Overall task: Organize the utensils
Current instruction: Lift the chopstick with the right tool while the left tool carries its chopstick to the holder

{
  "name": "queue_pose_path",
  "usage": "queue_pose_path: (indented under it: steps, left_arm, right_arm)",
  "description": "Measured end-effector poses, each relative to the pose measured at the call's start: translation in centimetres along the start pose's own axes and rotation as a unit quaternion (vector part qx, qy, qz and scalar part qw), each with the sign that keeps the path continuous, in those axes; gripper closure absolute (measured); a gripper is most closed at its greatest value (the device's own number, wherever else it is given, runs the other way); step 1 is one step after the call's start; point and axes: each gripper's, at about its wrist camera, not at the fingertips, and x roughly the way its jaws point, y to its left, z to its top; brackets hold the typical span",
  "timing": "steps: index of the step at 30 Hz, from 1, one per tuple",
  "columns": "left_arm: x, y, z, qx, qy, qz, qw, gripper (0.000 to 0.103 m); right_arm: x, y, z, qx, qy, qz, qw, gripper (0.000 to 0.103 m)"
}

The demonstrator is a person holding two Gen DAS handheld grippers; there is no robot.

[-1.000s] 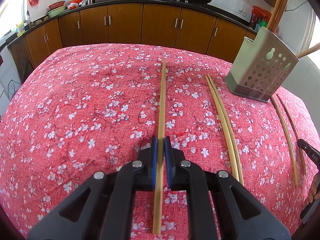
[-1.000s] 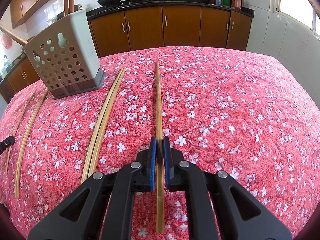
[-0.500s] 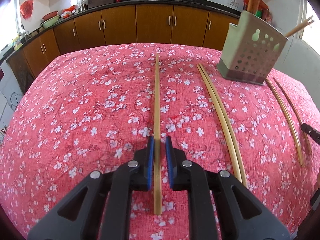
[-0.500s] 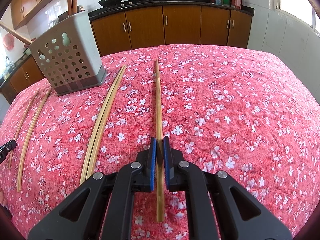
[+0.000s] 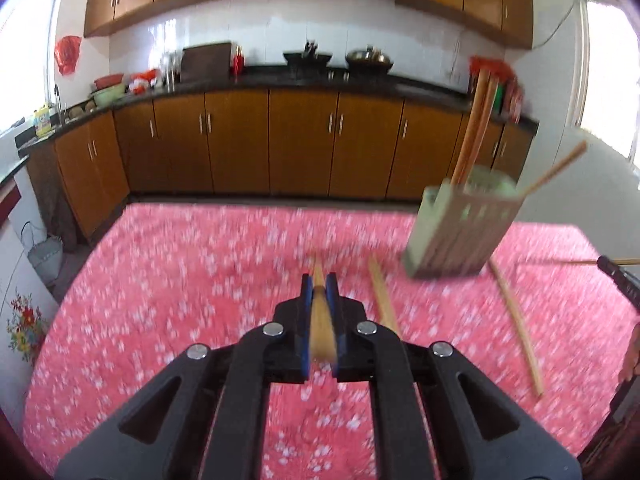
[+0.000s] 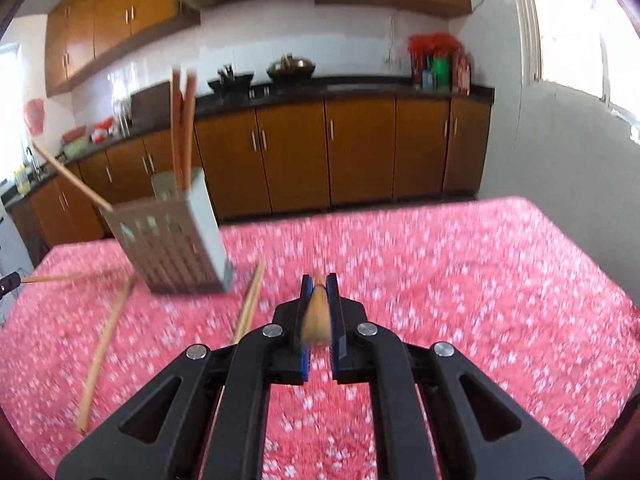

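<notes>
My left gripper (image 5: 319, 280) is shut on a bamboo chopstick (image 5: 320, 328), held off the red flowered tablecloth (image 5: 180, 300). My right gripper (image 6: 319, 280) is shut on another chopstick (image 6: 316, 316), also in the air. The grey perforated utensil holder (image 5: 460, 236) stands ahead and to the right in the left wrist view. In the right wrist view the holder (image 6: 176, 240) is ahead and to the left, with several chopsticks standing in it. More chopsticks lie on the cloth: a pair (image 5: 382, 296) and a single (image 5: 516, 320); a pair (image 6: 250, 304) and a single (image 6: 104, 348).
A black gripper tip (image 5: 616, 276) with a thin stick (image 5: 576, 262) shows at the right edge, and a hand (image 5: 632, 348) below it. A similar tip (image 6: 8, 282) with a stick (image 6: 52, 279) sits at the left edge. Wooden kitchen cabinets (image 6: 360, 152) stand beyond the table.
Both grippers have risen and tipped up, each lifting its chopstick off the cloth. The cabinets and wall now fill the upper view. One loose single chopstick is gone from the cloth in each view.
</notes>
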Motion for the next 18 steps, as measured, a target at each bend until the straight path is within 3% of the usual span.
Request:
queue_pose_path:
  steps: [9,18]
  left_arm:
    - [-2.4,-1.1,3.6,0.012,-0.032,-0.021,0.9992,0.095]
    - [-7.3,-4.9,7.1,0.031,-0.078,-0.100,0.9915,0.095]
  right_arm:
    - [-1.6,0.5,2.5,0.011,-0.033,0.026,0.999,0.096]
    - [-6.6,3.2,7.5,0.027,-0.089,0.143,0.985,0.095]
